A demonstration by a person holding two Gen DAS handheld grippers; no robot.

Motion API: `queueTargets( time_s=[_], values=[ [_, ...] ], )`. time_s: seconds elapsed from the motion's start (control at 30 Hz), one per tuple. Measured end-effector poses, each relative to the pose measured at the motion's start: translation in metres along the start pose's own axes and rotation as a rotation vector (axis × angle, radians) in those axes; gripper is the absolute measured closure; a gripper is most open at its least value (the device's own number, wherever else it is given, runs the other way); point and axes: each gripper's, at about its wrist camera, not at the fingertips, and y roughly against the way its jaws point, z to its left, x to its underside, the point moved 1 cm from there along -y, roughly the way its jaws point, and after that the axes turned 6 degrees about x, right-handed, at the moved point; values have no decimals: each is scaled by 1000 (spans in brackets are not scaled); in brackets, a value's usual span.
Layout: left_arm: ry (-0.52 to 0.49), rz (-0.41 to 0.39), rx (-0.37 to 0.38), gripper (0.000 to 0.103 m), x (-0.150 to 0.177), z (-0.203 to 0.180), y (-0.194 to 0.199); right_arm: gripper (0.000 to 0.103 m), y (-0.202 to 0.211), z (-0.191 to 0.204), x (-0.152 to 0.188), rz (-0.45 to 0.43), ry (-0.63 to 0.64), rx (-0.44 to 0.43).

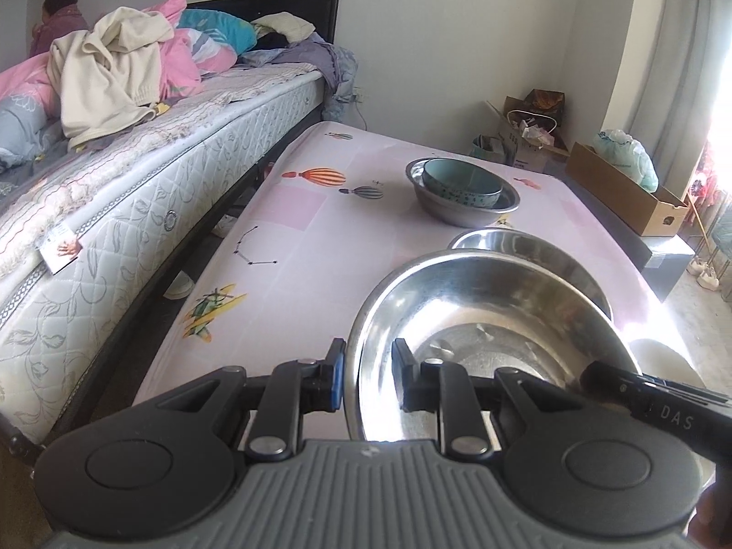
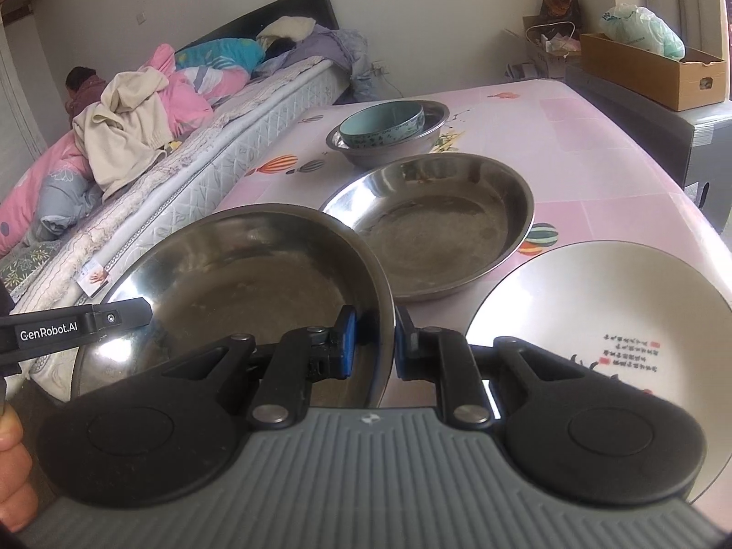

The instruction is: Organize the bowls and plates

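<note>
Both tools pinch one steel plate (image 2: 256, 274) by opposite rims — left gripper (image 1: 366, 377), then right gripper (image 2: 373, 343) — above the pink table (image 1: 293, 210). Keeping it level should let it nest in the second steel plate (image 2: 434, 233) just beyond. A bed (image 1: 137, 183) flanks the table.

Pink patterned counter (image 2: 594, 137) beside the bed (image 2: 256, 137). Resting on it: far off, a steel bowl (image 2: 366, 148) with a teal bowl (image 2: 382, 126) nested inside; nearer, a wide steel plate (image 2: 430, 224); near right, close to the edge, a white plate (image 2: 608, 315) with printed characters.
</note>
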Motion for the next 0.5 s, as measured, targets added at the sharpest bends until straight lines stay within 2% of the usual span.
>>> queueTargets(
  time_s=[0.27, 0.5],
  values=[
    [-27, 30, 59, 82, -23, -36, -42, 86, -9, -42, -31, -28, -66, 51],
    [-23, 77, 86, 82, -36, -55, -83, 86, -32, -75, -49, -6, -97, 87]
  ],
)
